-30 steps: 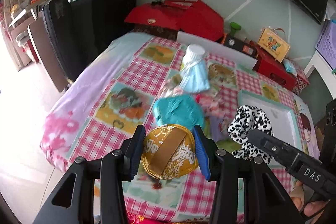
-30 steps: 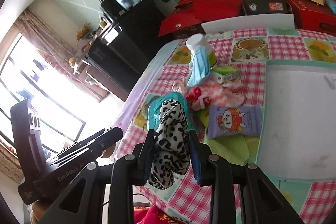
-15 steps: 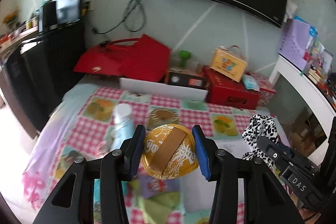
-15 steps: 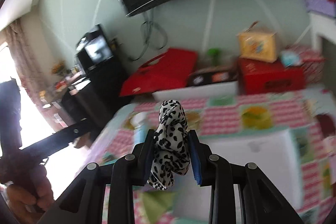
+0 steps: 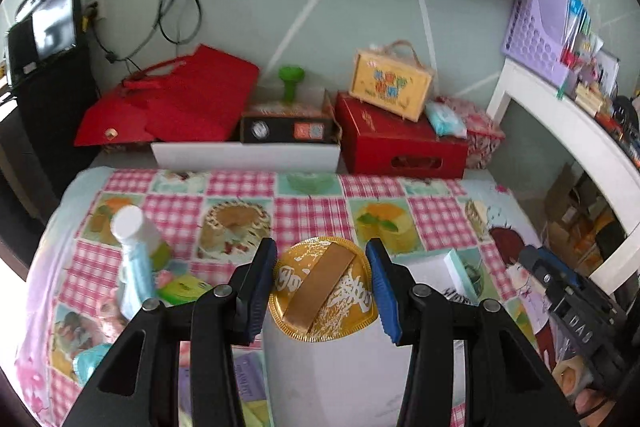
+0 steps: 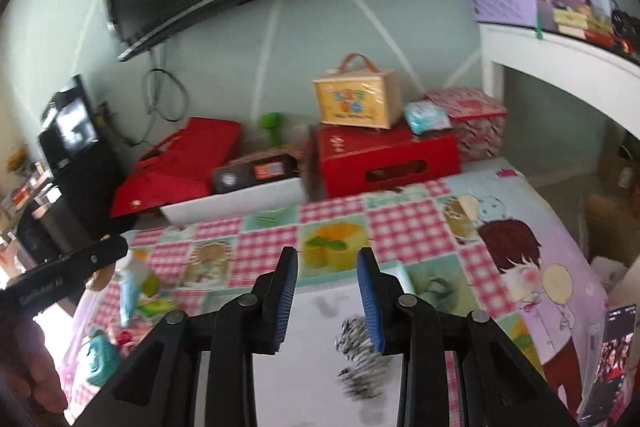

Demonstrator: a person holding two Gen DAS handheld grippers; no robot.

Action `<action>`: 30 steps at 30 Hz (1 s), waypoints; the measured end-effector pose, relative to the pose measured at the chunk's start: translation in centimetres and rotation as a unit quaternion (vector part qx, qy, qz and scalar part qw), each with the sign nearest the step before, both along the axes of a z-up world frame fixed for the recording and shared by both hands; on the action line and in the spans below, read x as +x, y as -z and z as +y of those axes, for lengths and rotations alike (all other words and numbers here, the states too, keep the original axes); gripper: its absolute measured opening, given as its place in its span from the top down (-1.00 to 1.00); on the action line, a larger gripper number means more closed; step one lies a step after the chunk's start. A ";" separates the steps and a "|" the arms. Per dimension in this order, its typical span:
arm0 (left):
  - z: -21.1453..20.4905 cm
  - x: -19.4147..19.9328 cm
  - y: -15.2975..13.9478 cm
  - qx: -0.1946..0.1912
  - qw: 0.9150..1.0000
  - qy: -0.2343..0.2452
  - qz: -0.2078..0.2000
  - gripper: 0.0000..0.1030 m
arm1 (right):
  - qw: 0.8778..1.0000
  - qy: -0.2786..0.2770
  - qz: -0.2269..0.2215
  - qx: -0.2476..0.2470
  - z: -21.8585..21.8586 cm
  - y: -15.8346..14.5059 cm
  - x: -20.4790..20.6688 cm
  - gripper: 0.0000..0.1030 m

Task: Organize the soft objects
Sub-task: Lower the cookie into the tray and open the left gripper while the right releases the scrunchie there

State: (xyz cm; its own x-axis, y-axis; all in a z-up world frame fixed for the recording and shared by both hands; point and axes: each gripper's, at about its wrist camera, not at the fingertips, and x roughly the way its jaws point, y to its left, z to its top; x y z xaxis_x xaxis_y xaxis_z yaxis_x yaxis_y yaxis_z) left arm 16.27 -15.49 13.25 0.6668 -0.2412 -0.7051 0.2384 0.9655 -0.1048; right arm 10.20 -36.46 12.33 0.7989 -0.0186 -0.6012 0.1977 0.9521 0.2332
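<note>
The spotted scrunchie point(image 6: 360, 363) shows as a blur over the white tray point(image 6: 312, 383), low beside the right gripper's point(image 6: 327, 257) right-hand pad. Whether it rests on the tray floor I cannot tell. Apart from it, the part of the tray in view is bare. The right gripper's jaws stand a little apart with nothing between the pads, pointing down over the tray.

The gold disc point(image 5: 324, 294), with a tan strip across its face, sits clamped edge to edge between the left gripper's point(image 5: 321, 251) blue pads, jaws about half open around it. It hangs above the near-left part of the same tray.

The tray lies on a pink checked tablecloth point(image 5: 308, 211). To its left, loose on the cloth, are a white bottle point(image 5: 134, 231) with a blue mask point(image 5: 136, 283) hung on it, a green pack point(image 5: 182, 289) and a teal bundle point(image 6: 98, 359).
</note>
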 end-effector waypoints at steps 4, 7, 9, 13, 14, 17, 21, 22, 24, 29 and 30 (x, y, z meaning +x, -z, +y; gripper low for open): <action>-1.3 1.0 3.0 0.010 1.000 0.007 0.025 0.08 | 0.999 0.012 0.021 0.024 -1.1 2.5 1.0 0.36; -2.2 1.7 6.0 0.017 0.998 0.011 0.053 0.08 | 0.998 0.012 0.046 0.031 -1.1 4.4 1.8 0.36; -2.5 2.1 7.9 0.017 0.997 0.009 0.072 0.07 | 0.997 0.011 0.063 0.033 -1.0 5.4 2.1 0.36; -2.7 2.4 10.9 0.018 0.995 0.005 0.103 0.07 | 0.995 0.010 0.099 0.033 -0.8 7.5 2.8 0.36; -2.8 2.4 11.6 0.017 0.994 0.005 0.109 0.07 | 0.994 0.010 0.107 0.032 -0.8 7.9 3.0 0.36; -2.9 2.5 13.2 0.023 0.992 0.001 0.124 0.05 | 0.991 0.012 0.128 0.028 -0.8 8.8 3.2 0.36; -2.6 2.9 14.4 0.019 0.989 -0.002 0.149 -0.03 | 0.988 0.020 0.152 0.022 -0.8 9.7 3.3 0.35; -2.6 2.9 14.4 0.021 0.988 -0.003 0.154 -0.09 | 0.988 0.021 0.154 0.021 -0.8 9.8 3.3 0.35; -2.3 2.9 14.1 0.026 0.988 -0.011 0.151 -0.28 | 0.987 0.022 0.158 0.016 -0.8 9.7 3.3 0.32; -1.6 2.5 12.7 0.022 0.991 -0.027 0.129 -0.69 | 0.987 0.023 0.160 -0.001 -0.2 9.2 3.1 -0.19; -1.4 2.5 12.5 0.021 0.991 -0.032 0.124 -0.78 | 0.987 0.023 0.160 -0.004 -0.1 9.1 3.1 -0.26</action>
State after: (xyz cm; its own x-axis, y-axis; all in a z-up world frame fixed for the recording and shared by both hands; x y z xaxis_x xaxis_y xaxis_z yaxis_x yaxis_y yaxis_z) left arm 18.73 -16.91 0.75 0.4843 -0.1703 -0.8582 0.1479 0.9827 -0.1116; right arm 13.31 -36.57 3.23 0.5659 -0.0552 -0.8226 0.3027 0.9420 0.1451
